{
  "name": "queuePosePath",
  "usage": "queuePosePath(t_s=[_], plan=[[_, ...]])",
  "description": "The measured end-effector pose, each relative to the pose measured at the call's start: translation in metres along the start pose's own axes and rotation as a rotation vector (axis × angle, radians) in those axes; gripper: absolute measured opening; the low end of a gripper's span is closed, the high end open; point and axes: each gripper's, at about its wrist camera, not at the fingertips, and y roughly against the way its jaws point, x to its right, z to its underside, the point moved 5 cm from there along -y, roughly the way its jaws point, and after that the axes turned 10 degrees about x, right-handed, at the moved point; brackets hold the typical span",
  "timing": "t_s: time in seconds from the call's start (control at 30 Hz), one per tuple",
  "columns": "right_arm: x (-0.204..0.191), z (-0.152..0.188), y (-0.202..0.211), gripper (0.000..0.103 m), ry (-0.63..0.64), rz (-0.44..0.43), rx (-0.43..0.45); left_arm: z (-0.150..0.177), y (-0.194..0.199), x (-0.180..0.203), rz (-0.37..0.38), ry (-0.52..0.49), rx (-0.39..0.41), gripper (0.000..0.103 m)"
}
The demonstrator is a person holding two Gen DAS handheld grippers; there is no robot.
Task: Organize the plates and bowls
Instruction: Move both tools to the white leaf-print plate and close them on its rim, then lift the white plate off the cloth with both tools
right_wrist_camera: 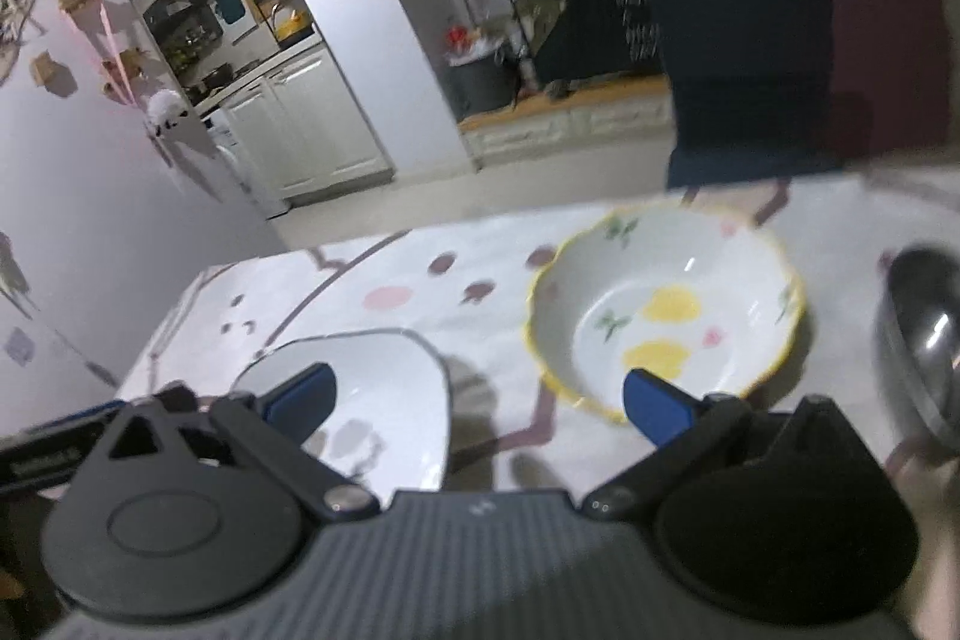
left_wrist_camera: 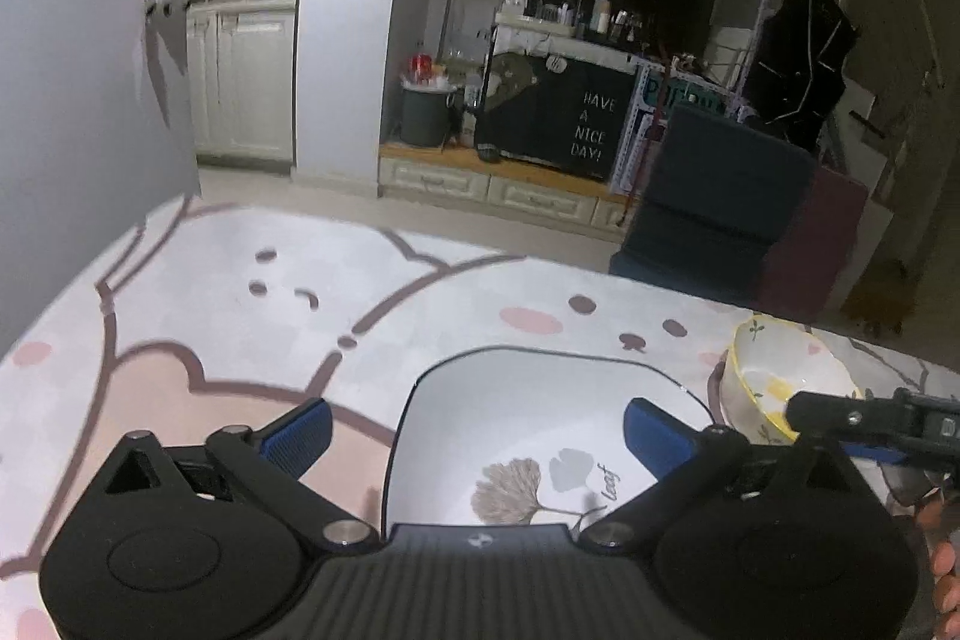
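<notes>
A white squarish plate [left_wrist_camera: 540,430] with a thin black rim and a leaf print lies on the cartoon tablecloth [left_wrist_camera: 240,340]. My left gripper [left_wrist_camera: 477,433] hovers over its near side, open, with nothing between the blue pads. To the plate's right stands a white bowl [left_wrist_camera: 774,382] with a wavy yellow rim and flower prints. The right wrist view shows the same plate [right_wrist_camera: 384,388] at lower left and the bowl [right_wrist_camera: 666,310] straight ahead. My right gripper [right_wrist_camera: 477,400] is open and empty, its right pad in front of the bowl's near rim. A steel bowl [right_wrist_camera: 924,334] sits at the far right.
The table's far edge [left_wrist_camera: 540,259] drops to the floor, with a dark blue seat [left_wrist_camera: 720,196] beyond it. A pale wall [left_wrist_camera: 72,100] runs along the left side. The right gripper's finger [left_wrist_camera: 870,418] reaches in beside the yellow-rimmed bowl. A person's fingers [left_wrist_camera: 945,568] show at the lower right.
</notes>
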Motion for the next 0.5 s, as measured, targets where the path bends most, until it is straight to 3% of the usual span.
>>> queuePosePath(t_s=[0.03,0.13,0.17,0.23,0.43,0.5], plan=[[0.001,0.002,-0.004,0.085,-0.028,-0.023,-0.021,0.002,-0.003,-0.003,0.003,0.025,-0.015,0.095],[0.001,0.012,-0.015,0.065,-0.114,-0.041,-0.085,0.007,-0.005,-0.009,0.03,0.105,-0.044,0.085],[0.002,0.014,-0.016,0.062,-0.146,-0.037,-0.103,0.008,-0.006,-0.012,0.04,0.115,-0.052,0.078],[0.004,0.02,-0.025,0.046,-0.192,-0.049,-0.142,0.011,-0.008,-0.014,0.037,0.109,-0.063,0.071],[-0.006,0.04,-0.03,0.021,-0.185,-0.064,-0.214,0.016,-0.015,-0.023,0.056,0.135,-0.086,0.056],[-0.012,0.04,-0.027,0.018,-0.159,-0.073,-0.221,0.016,-0.017,-0.025,0.062,0.147,-0.088,0.052]])
